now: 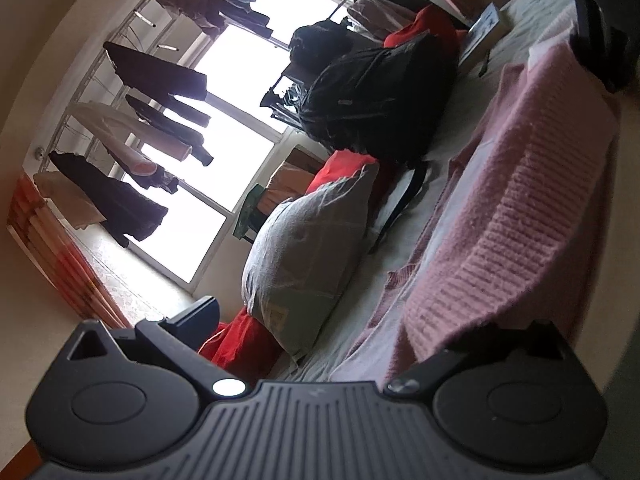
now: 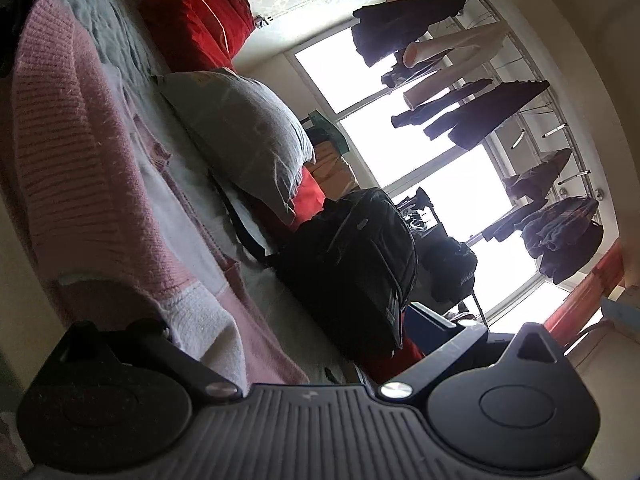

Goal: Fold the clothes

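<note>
Pink sweater (image 1: 520,208) is held up over the bed (image 1: 360,320), stretched between both tongs. Left tongs (image 1: 460,340) and right tongs (image 2: 168,332) each look spread, one finger buried in knit; clamping cannot be told. Slip risked if the grip is shallow.

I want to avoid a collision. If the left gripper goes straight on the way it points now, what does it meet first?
Probably the grey pillow on the bed, straight ahead of the left gripper; the pink sweater lies at one side. Depth is unclear.
</note>
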### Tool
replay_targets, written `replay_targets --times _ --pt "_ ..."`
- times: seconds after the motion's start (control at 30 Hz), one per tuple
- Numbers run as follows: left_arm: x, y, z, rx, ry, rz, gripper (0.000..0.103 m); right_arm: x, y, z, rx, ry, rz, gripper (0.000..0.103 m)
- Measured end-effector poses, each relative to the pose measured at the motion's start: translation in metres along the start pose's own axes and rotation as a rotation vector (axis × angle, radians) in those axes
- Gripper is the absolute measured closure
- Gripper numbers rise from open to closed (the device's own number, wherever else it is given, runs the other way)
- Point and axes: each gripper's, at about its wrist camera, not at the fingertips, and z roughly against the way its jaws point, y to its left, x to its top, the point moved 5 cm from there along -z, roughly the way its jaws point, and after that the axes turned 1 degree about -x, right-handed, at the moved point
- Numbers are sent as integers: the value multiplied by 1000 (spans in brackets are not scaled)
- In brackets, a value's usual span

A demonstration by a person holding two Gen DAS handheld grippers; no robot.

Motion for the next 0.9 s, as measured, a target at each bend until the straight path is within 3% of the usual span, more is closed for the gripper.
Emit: replay_targets --times 0.5,0.7,0.9 --pt "4 -2 -97 0 9 -4 0 5 -4 -91 6 32 -30 0" --pt "0 -8 -128 -38 26 14 0 1 1 -116 46 64 -51 0" --pt "-13 -18 -147 -125 76 79 0 -10 10 -136 142 119 -107 0"
